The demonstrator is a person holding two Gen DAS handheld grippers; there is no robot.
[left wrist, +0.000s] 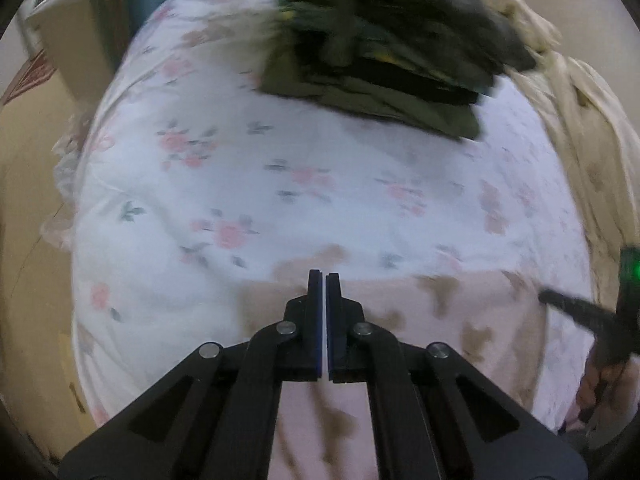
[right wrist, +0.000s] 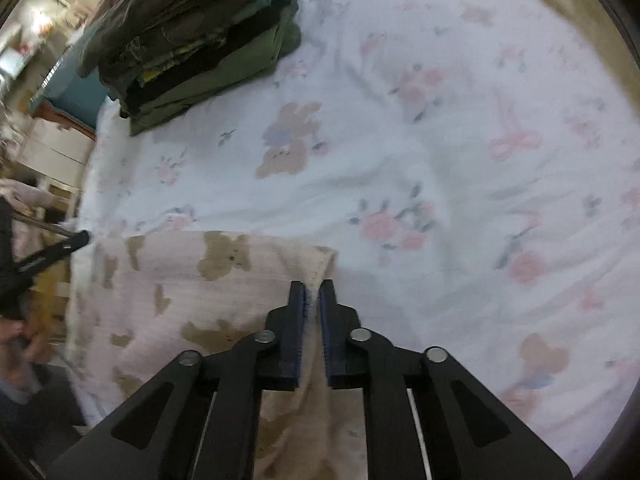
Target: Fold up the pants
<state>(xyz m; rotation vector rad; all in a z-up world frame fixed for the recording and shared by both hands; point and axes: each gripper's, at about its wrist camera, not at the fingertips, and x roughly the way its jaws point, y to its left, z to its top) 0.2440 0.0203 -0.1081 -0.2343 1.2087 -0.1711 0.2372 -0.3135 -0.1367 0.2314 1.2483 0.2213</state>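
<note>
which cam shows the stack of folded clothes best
The right wrist view: the stack of folded clothes is fairly sharp there, with separate dark, green and yellow layers visible from the side. In the left wrist view the stack is motion-blurred and cut off at the top edge.

Bedsheet (left wrist: pixel 240 168): white, scattered with pink flowers, wrinkled, filling most of both views; the right wrist view (right wrist: pixel 460 128) adds a pink bow print and tan bear shapes.
Stack of folded clothes (left wrist: pixel 380 60): dark olive and black layers with a flash of yellow between, sitting on the sheet at its far side; in the right wrist view (right wrist: pixel 192 40) a brownish garment lies on top.
Cream cloth (left wrist: pixel 576 120): rumpled along the right edge of the bed, just beside the stack.
White cabinet (left wrist: pixel 52 12): off the bed at far left, blurred.
Teal panel (right wrist: pixel 76 92): behind the stack, past the bed's edge.
</note>
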